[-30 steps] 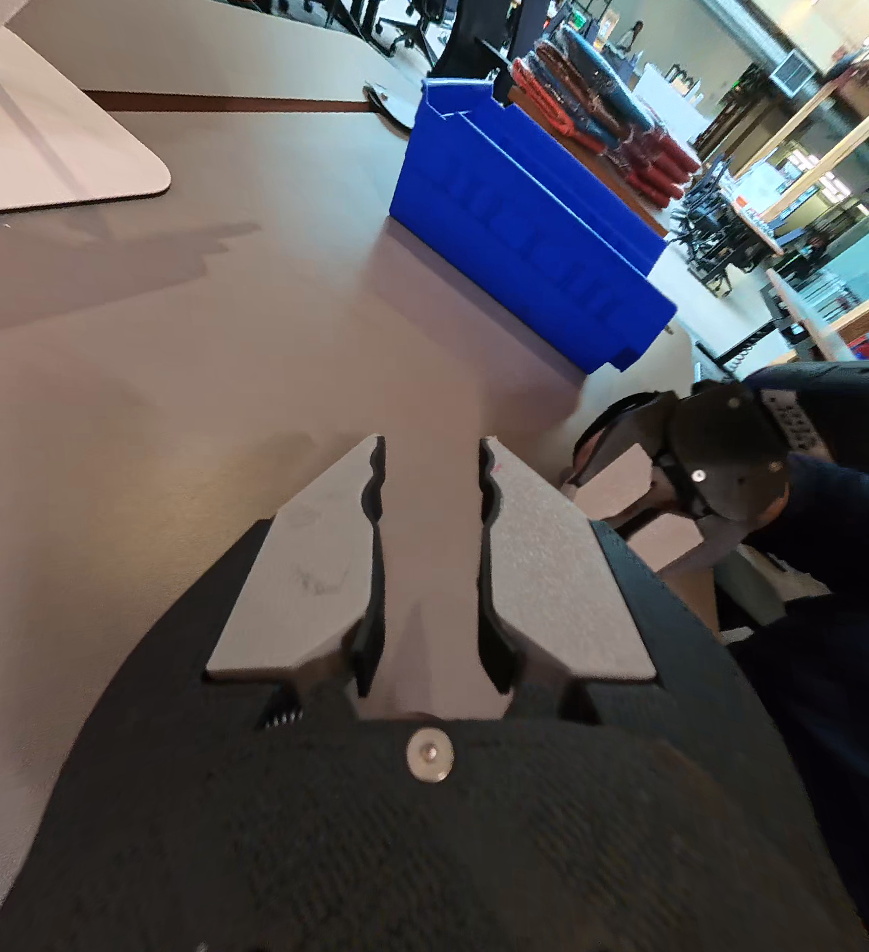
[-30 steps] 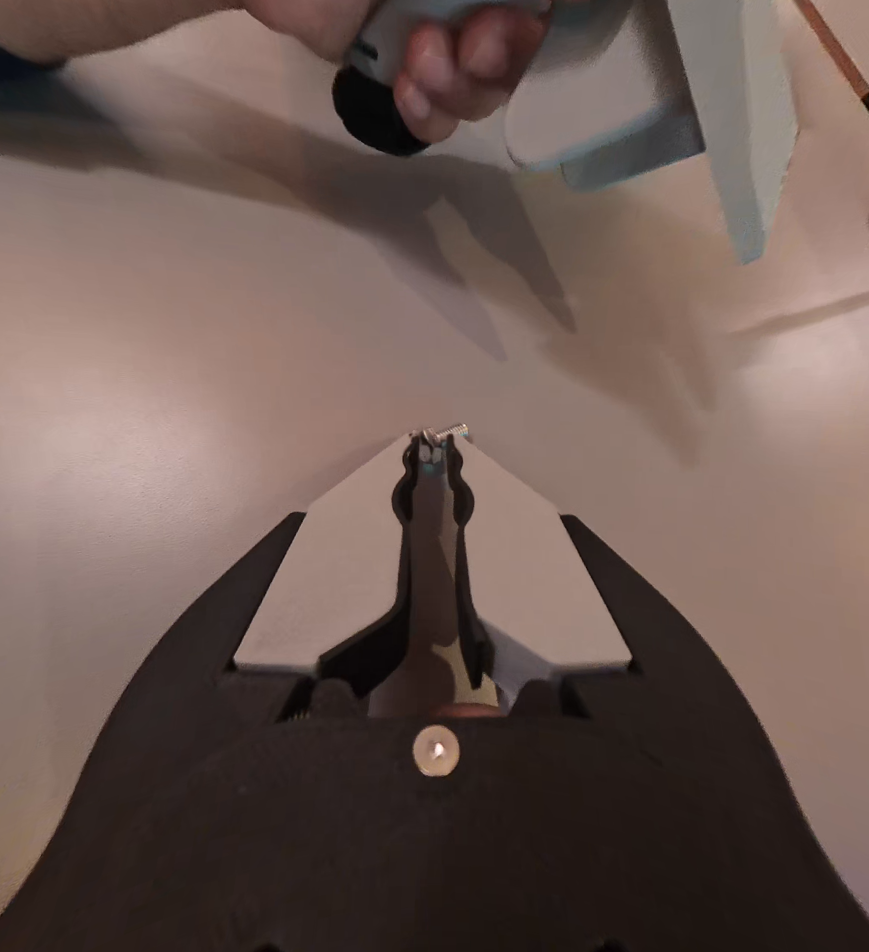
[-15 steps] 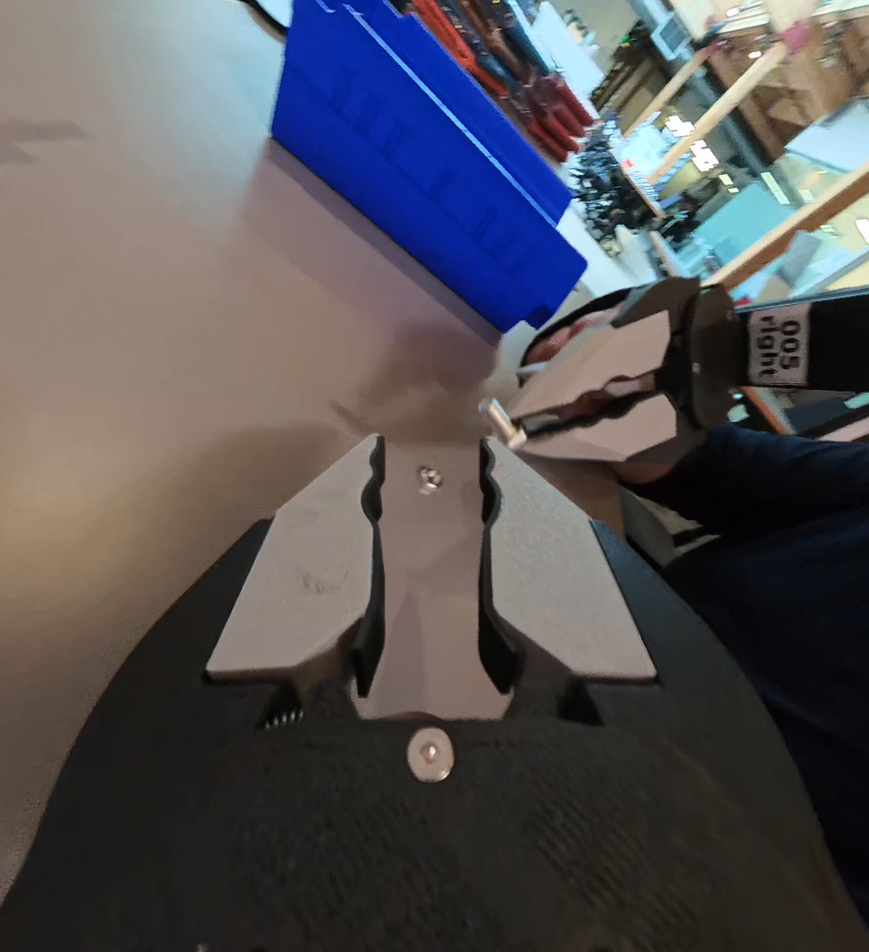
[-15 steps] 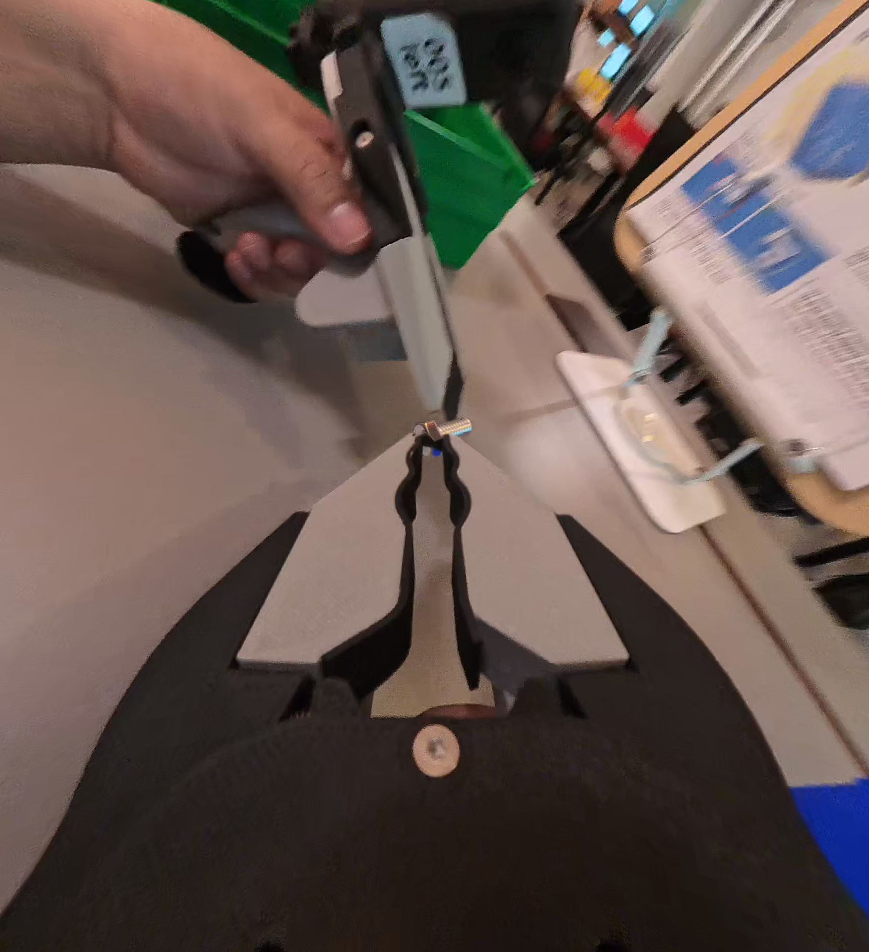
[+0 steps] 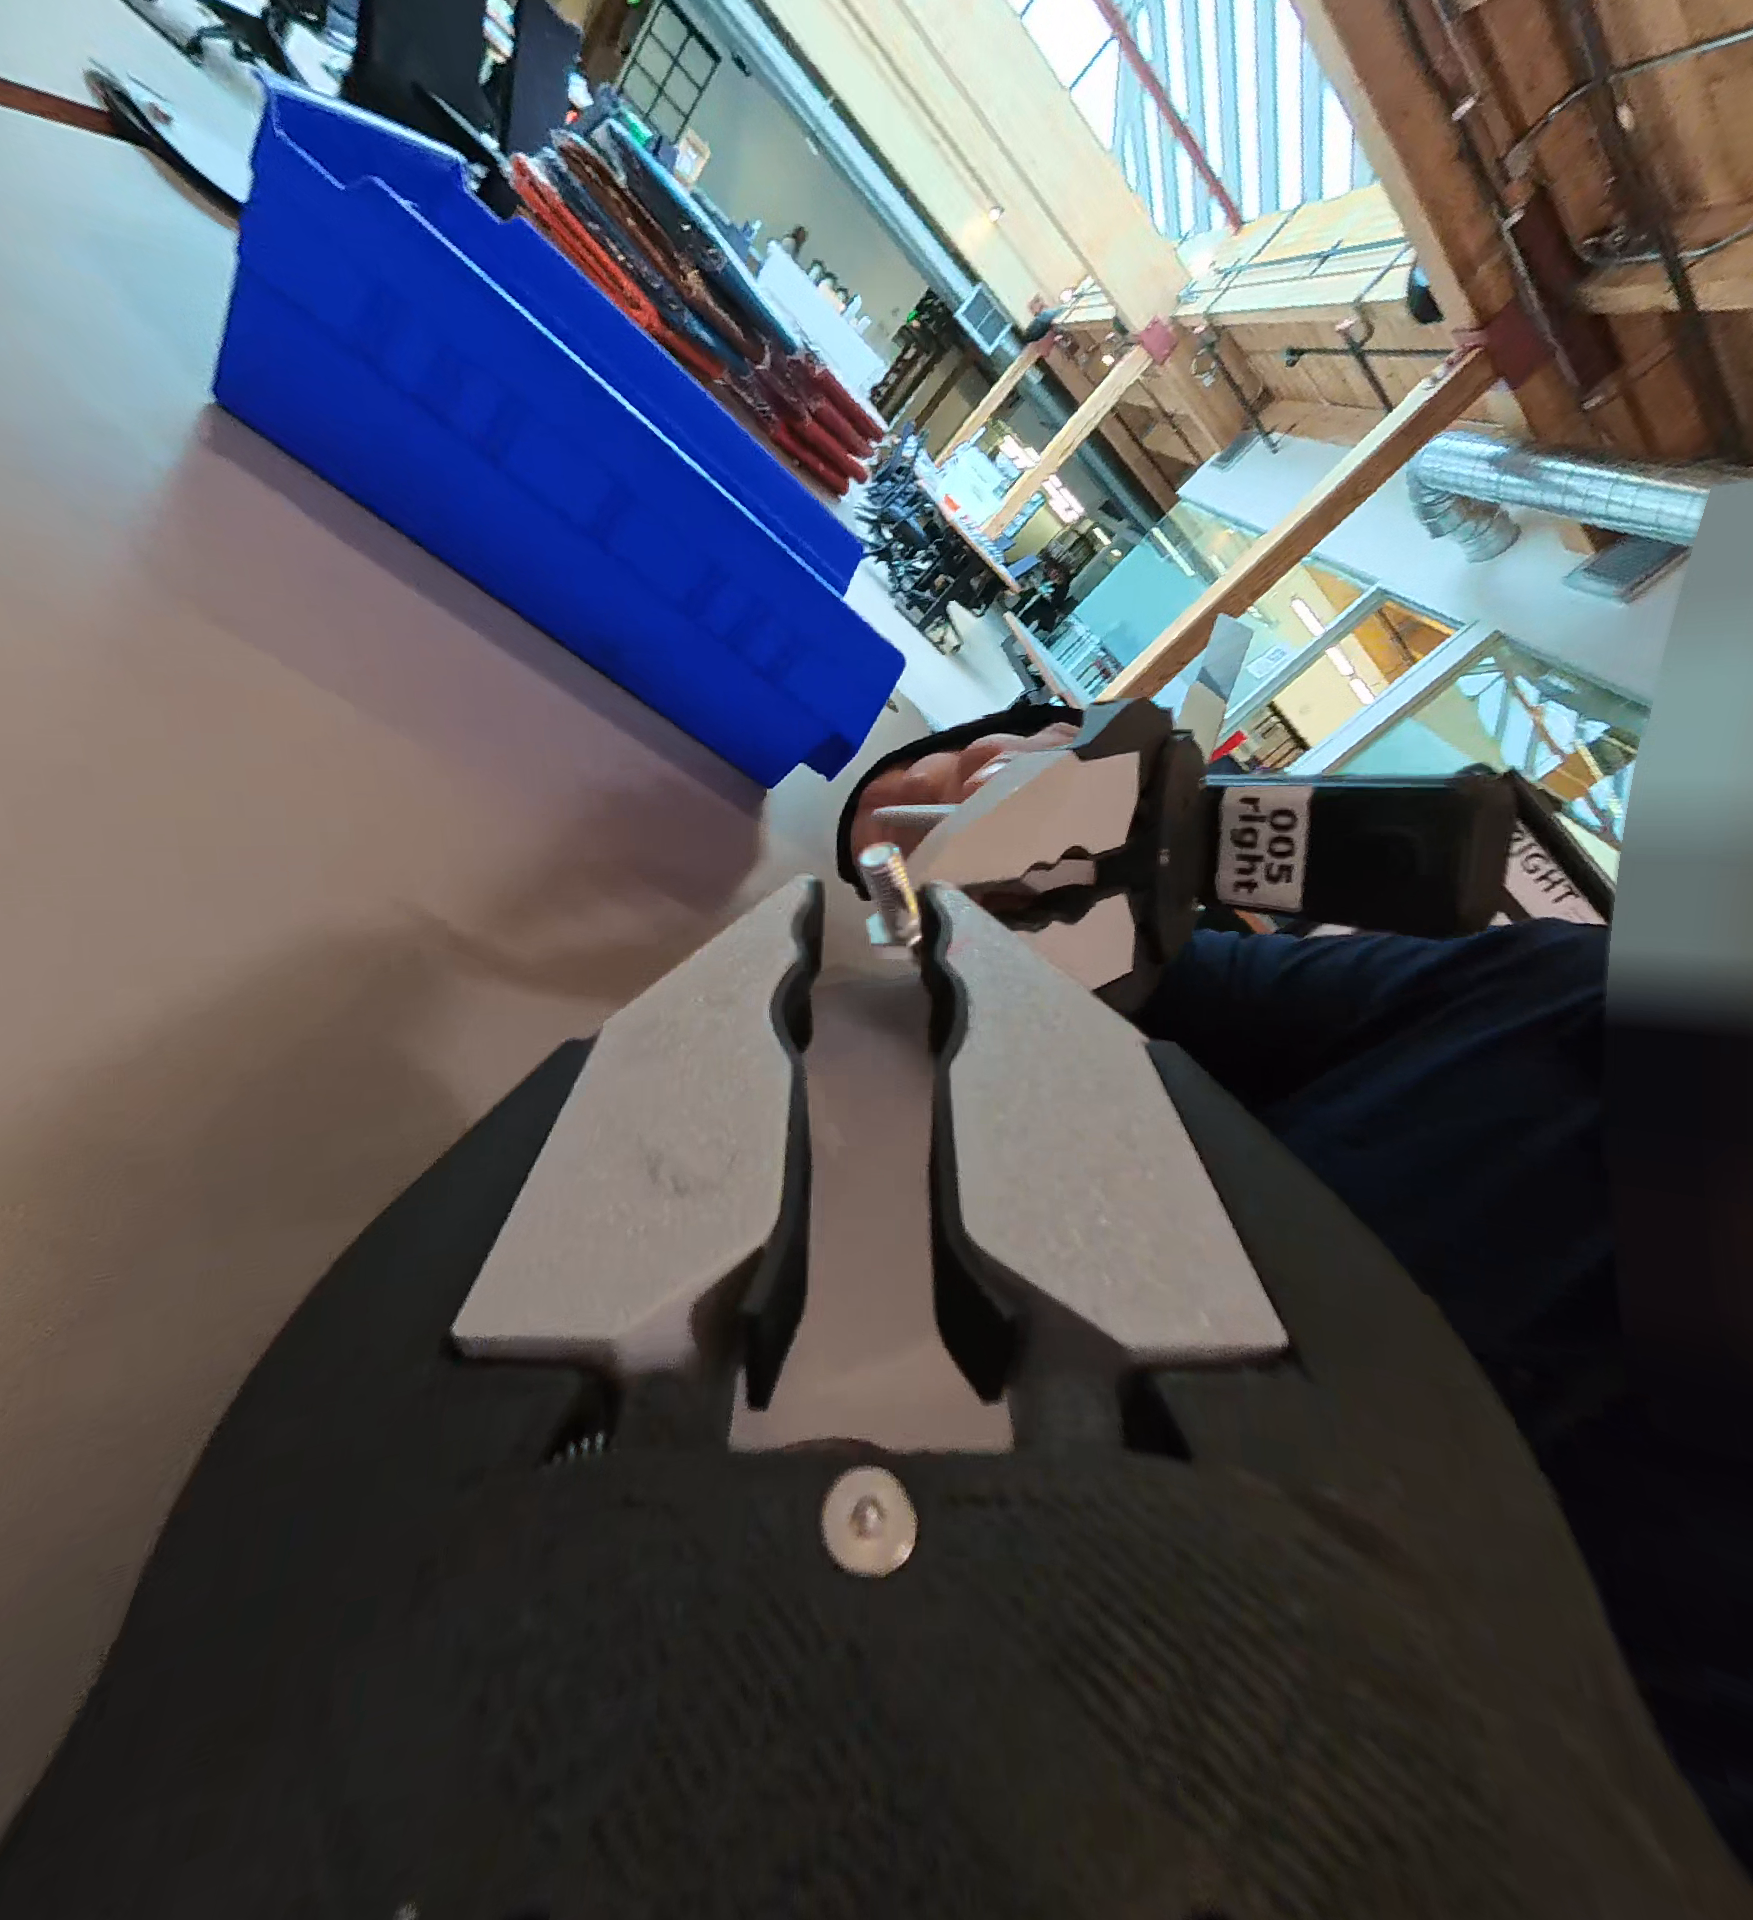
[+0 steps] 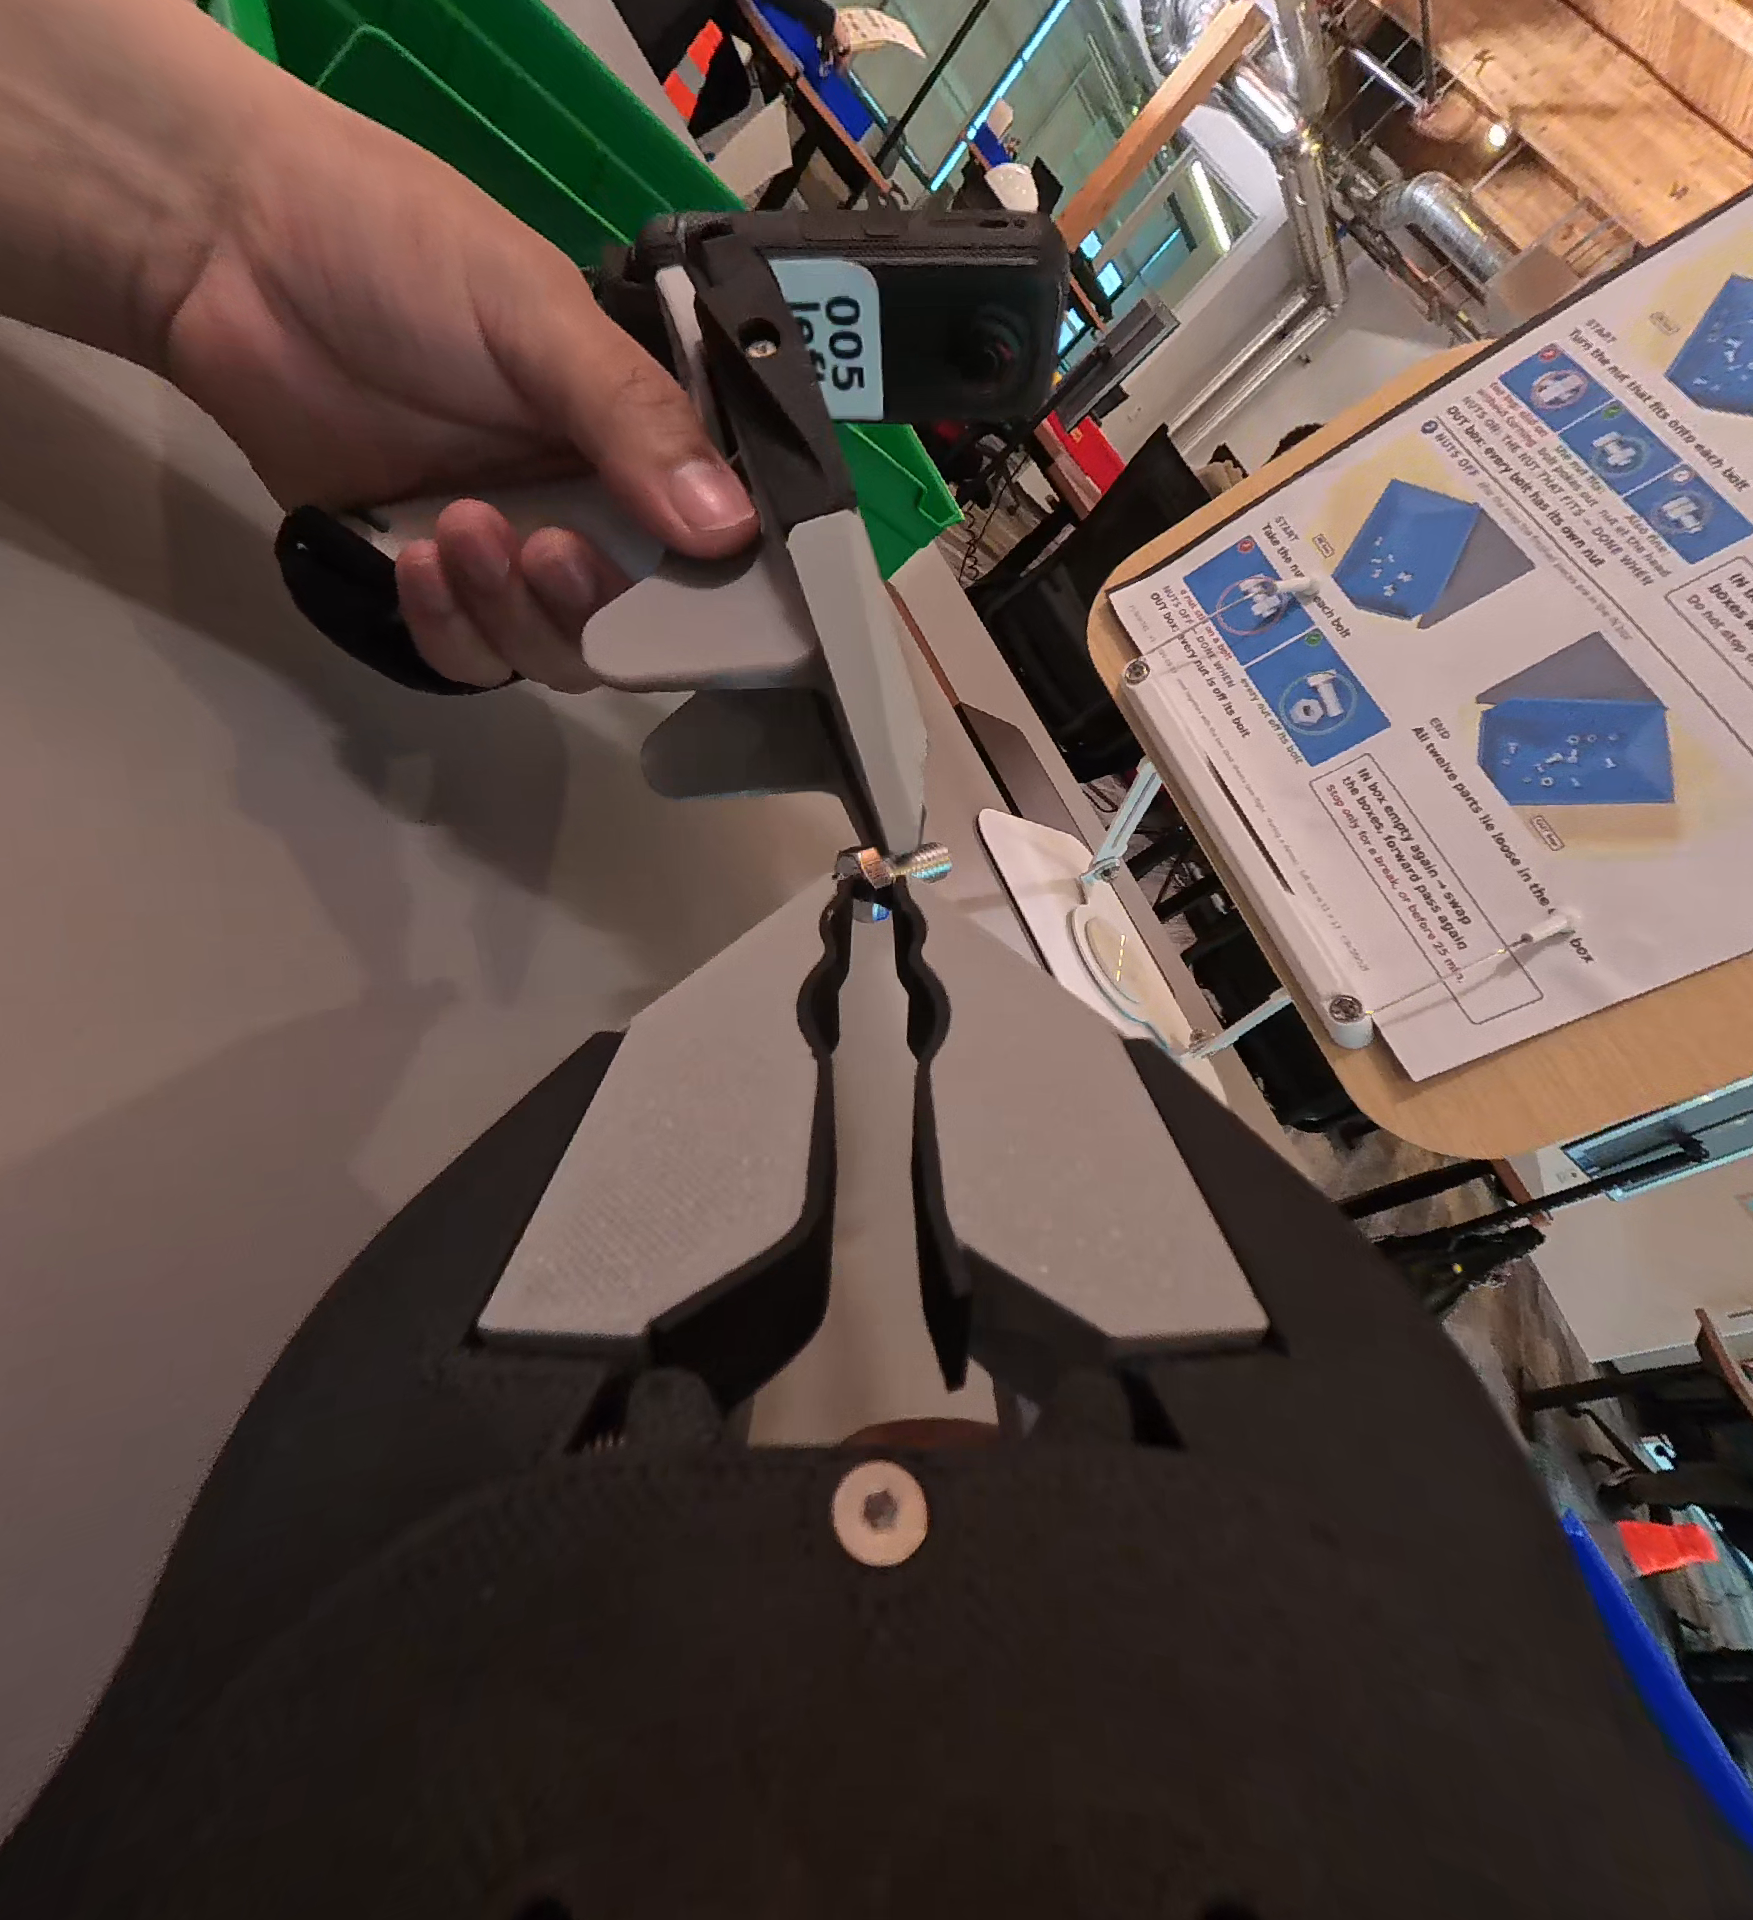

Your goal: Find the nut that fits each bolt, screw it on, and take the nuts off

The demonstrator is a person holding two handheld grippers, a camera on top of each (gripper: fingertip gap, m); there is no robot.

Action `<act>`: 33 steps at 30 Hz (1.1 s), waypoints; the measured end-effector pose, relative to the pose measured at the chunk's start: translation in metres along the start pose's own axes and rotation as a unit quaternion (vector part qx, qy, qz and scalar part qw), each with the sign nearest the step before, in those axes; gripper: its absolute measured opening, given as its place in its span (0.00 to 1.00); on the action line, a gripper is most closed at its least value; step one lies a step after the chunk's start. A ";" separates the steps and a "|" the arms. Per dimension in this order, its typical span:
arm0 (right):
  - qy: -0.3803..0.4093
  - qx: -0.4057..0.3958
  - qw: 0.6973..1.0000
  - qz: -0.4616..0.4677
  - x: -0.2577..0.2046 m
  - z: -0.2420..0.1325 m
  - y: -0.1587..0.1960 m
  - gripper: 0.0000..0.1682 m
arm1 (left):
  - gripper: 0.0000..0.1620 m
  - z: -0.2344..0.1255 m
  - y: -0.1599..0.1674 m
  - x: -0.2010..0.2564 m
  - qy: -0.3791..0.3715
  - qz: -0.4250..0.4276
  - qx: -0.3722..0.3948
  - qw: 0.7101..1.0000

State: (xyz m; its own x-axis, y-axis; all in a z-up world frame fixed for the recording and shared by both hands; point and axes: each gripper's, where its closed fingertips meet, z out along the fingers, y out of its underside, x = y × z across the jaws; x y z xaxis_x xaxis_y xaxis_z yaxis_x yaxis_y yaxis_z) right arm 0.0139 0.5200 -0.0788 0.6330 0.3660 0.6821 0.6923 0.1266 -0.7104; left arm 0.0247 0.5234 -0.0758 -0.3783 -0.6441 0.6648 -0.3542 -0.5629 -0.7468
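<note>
My right gripper [image 6: 872, 914] is shut on a small silver bolt [image 6: 893, 865], pinched at its head end, with the threaded shaft sticking out to the right. My left gripper [image 5: 872, 909] is open, and the bolt [image 5: 884, 883] stands between its fingertips, close to the right one. In the left wrist view the right gripper [image 5: 929, 899] comes in from the right. In the right wrist view the left gripper [image 6: 901, 826], held by a hand, points down onto the bolt's shaft. I cannot tell whether a nut sits on the bolt.
A blue bin [image 5: 539, 468] stands on the beige table [image 5: 176, 831] beyond the grippers, and its edge shows in the right wrist view [image 6: 1682, 1714]. A green bin [image 6: 539, 156] lies behind the hand. An instruction sheet on a board [image 6: 1526, 675] stands on a white base [image 6: 1048, 883]. Left and right tips are no more than a few centimetres apart.
Both grippers have risen from the table and come together. The bolt held by the right gripper now sits between the left gripper's open fingertips.
</note>
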 end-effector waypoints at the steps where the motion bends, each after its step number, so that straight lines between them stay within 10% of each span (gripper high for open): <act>1: 0.000 -0.001 1.000 -0.006 -0.001 0.001 0.000 0.03 | 0.10 0.001 0.001 0.003 0.009 -0.003 -0.001 1.000; 23: -0.007 0.027 1.000 -0.001 -0.004 -0.002 -0.005 0.10 | 0.08 0.003 0.005 0.008 -0.028 0.096 -0.035 0.994; 33: -0.154 0.069 0.935 0.312 0.008 -0.008 -0.001 0.09 | 0.08 0.007 0.028 -0.004 -0.129 0.271 -0.142 0.943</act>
State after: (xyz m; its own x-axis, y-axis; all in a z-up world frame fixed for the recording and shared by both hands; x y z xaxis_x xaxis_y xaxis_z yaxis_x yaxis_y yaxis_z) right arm 0.0209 0.5158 -0.0707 0.7540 0.6540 0.0613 0.1571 -0.0889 -0.9836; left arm 0.0225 0.5066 -0.0996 -0.3612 -0.9230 0.1327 -0.3967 0.0234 -0.9176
